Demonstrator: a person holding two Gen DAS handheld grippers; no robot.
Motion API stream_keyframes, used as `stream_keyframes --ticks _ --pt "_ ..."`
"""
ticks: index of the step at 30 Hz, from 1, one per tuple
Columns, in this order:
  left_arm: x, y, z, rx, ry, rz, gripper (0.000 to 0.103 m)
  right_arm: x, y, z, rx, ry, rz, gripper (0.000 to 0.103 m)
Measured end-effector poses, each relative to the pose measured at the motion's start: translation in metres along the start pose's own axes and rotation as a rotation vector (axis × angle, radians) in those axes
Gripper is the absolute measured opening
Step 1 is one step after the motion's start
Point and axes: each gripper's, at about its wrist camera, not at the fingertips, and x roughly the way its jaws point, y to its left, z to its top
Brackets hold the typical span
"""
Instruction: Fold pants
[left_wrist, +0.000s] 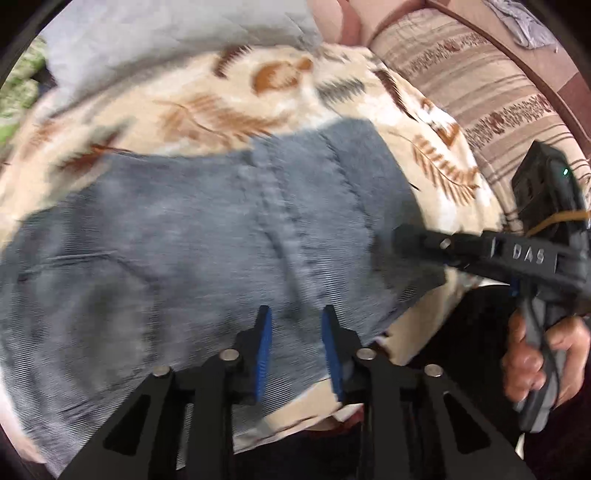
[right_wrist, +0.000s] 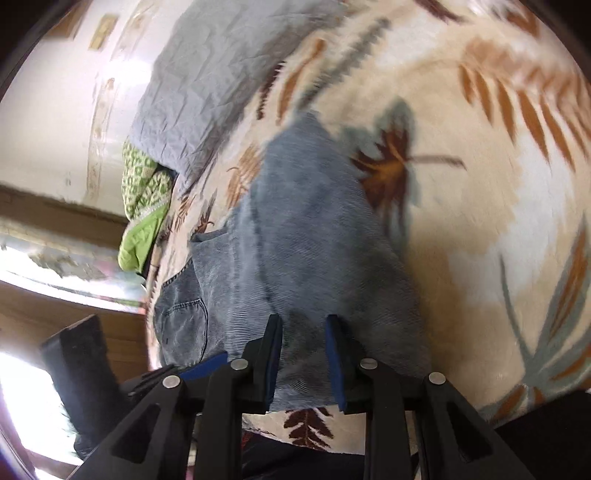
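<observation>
Left wrist view — both hand-held grippers (left_wrist: 295, 325) (right_wrist: 303, 332) gape over pants (left_wrist: 207, 236) on leaf-print blanket (left_wrist: 207, 103).

A bed fills most of both views, covered by a cream blanket (left_wrist: 295, 92) printed with rust, brown and grey leaves. Over its far part lies a crumpled pale grey-blue sheet (right_wrist: 207, 81). At the bed's edge, just below that sheet, sits a bundle of green patterned cloth (right_wrist: 142, 206). In the left wrist view a striped beige and brown cushioned piece (left_wrist: 491, 92) with a dark reddish rim runs beside the blanket. The right wrist view shows a pale wall (right_wrist: 48, 110) with a faint decorative band, dark wood trim (right_wrist: 62, 214) beneath it, a wooden floor (right_wrist: 62, 314), and bright glare low at the left.
</observation>
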Motion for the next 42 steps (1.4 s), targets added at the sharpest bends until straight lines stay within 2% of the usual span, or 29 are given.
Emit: stream_keyframes --ticks 1,3,6,8,10,13,16,18,21,24,26,28,32,35,39,42 --pt "-0.011 0.010 -0.004 -0.011 -0.029 0.034 0.041 0.001 0.007 0.002 -0.022 -0.009 -0.008 0.026" --pt "-0.030 0.033 -0.015 -0.038 -0.077 0.109 0.058 0.010 0.019 0.004 -0.062 0.001 -0.027 0.026" --pt "-0.056 0.075 -0.037 -0.097 -0.125 0.238 0.066 0.043 0.026 -0.004 -0.134 0.073 -0.127 0.029" --pt "-0.068 0.103 -0.054 -0.138 -0.136 0.318 0.069 0.043 0.034 -0.012 -0.221 0.012 -0.152 0.029" --pt "-0.082 0.140 -0.079 -0.203 -0.132 0.401 0.069 0.040 0.035 -0.013 -0.223 0.006 -0.156 0.030" --pt "-0.099 0.191 -0.115 -0.323 -0.110 0.456 0.069 0.036 0.046 -0.014 -0.223 0.031 -0.164 0.031" --pt "-0.115 0.231 -0.153 -0.442 -0.114 0.484 0.069 0.038 0.076 -0.023 -0.304 0.042 -0.099 0.031" --pt "-0.118 0.244 -0.169 -0.491 -0.118 0.446 0.069 0.049 0.098 -0.031 -0.353 0.060 -0.079 0.031" --pt "-0.117 0.251 -0.186 -0.533 -0.127 0.335 0.069 0.073 0.119 -0.047 -0.398 0.112 -0.075 0.031" --pt "-0.110 0.247 -0.196 -0.554 -0.140 0.221 0.070 0.109 0.130 -0.069 -0.457 0.196 -0.141 0.033" --pt "-0.106 0.246 -0.200 -0.569 -0.160 0.172 0.070 0.112 0.138 -0.078 -0.520 0.149 -0.170 0.036" --pt "-0.100 0.248 -0.201 -0.593 -0.170 0.130 0.070 0.113 0.144 -0.084 -0.556 0.166 -0.135 0.058" --pt "-0.087 0.254 -0.205 -0.683 -0.164 -0.022 0.070 0.117 0.151 -0.092 -0.616 0.174 -0.173 0.062" --pt "-0.089 0.255 -0.218 -0.749 -0.196 -0.141 0.070 0.116 0.148 -0.091 -0.613 0.166 -0.169 0.062" --pt "-0.089 0.245 -0.223 -0.729 -0.233 -0.171 0.071 0.115 0.143 -0.091 -0.592 0.167 -0.153 0.064" --pt "-0.082 0.240 -0.210 -0.726 -0.248 -0.212 0.071 0.117 0.147 -0.092 -0.610 0.166 -0.163 0.066"
